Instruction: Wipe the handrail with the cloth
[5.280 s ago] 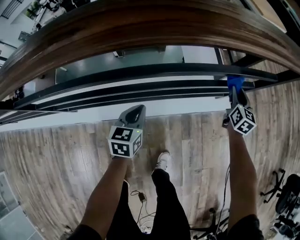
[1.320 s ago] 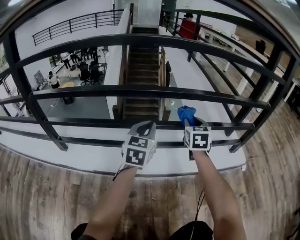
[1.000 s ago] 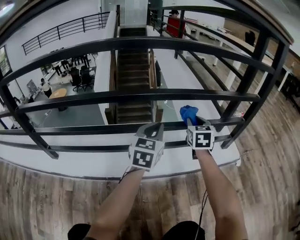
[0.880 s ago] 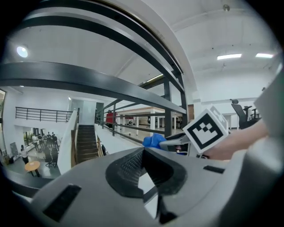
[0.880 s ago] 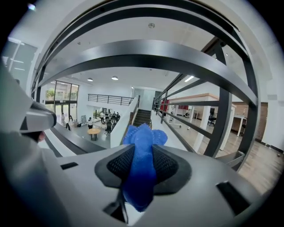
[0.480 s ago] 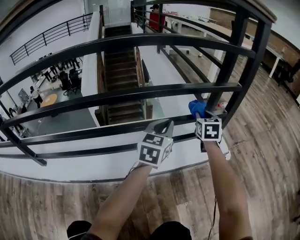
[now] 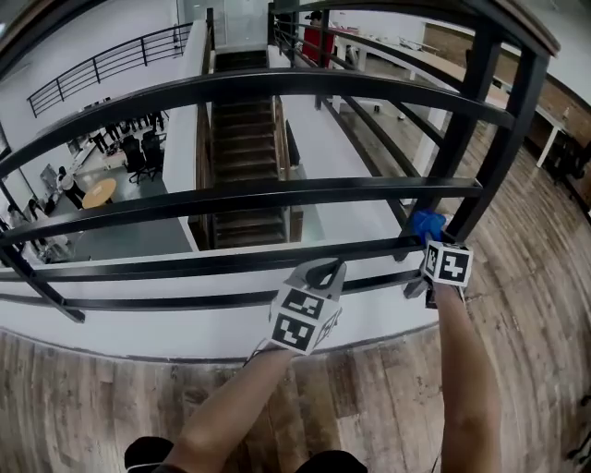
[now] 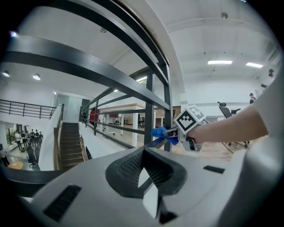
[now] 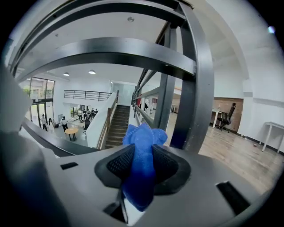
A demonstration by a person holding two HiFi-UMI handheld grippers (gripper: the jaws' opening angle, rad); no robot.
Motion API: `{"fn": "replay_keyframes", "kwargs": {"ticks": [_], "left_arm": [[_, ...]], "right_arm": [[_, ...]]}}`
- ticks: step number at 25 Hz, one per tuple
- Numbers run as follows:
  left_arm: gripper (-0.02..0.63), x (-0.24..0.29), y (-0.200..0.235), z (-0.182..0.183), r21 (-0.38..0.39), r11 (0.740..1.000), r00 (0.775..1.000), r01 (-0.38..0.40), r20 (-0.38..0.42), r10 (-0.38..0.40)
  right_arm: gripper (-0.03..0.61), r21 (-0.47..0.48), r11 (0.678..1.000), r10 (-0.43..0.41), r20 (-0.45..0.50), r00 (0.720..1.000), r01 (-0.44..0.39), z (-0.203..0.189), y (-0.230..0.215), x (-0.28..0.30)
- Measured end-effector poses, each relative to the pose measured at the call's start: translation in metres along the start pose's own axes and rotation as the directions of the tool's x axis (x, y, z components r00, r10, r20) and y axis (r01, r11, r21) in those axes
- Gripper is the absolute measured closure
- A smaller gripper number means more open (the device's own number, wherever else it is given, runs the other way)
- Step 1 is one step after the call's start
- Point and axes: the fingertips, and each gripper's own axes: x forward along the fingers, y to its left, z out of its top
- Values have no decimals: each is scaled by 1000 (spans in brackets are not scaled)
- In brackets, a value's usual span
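A blue cloth [image 7: 426, 224] is pinched in my right gripper [image 7: 428, 238], which is shut on it. The cloth sits against a low black rail bar [image 7: 212, 263], right beside the upright black post [image 7: 471, 129]. In the right gripper view the cloth [image 9: 143, 138] bulges out between the pads, with the post [image 9: 195, 88] just beyond it. My left gripper [image 7: 325, 269] hovers near the same bar, further left, shut with nothing in it. The left gripper view shows its pads together [image 8: 143, 155], and the cloth [image 8: 160, 132] off to the right. The brown wooden handrail [image 7: 528, 20] runs along the top.
Several black horizontal bars [image 7: 240, 88] cross in front of me. Behind them a staircase [image 7: 242, 157] drops to a lower floor with people and chairs [image 7: 129, 152]. A person in red [image 7: 319, 32] stands on the far walkway. Wood flooring [image 7: 526, 305] lies under me.
My right gripper has slid the cloth rightwards along the low bar, ending beside the post. The left gripper has kept its place near the bar.
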Motion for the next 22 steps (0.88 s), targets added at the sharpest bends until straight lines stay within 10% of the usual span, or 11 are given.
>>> {"fn": "replay_keyframes", "kwargs": {"ticks": [8, 15, 22], "left_arm": [[615, -54, 44, -7, 46, 995, 996, -93, 17, 92], [615, -167, 128, -19, 9, 975, 973, -223, 67, 222], [615, -311, 253, -68, -15, 904, 904, -427, 7, 427]], "right_arm": [[451, -31, 999, -18, 46, 999, 20, 11, 49, -16], [451, -113, 976, 201, 149, 968, -185, 46, 244, -61], [451, -230, 897, 420, 179, 889, -378, 57, 479, -126]]}}
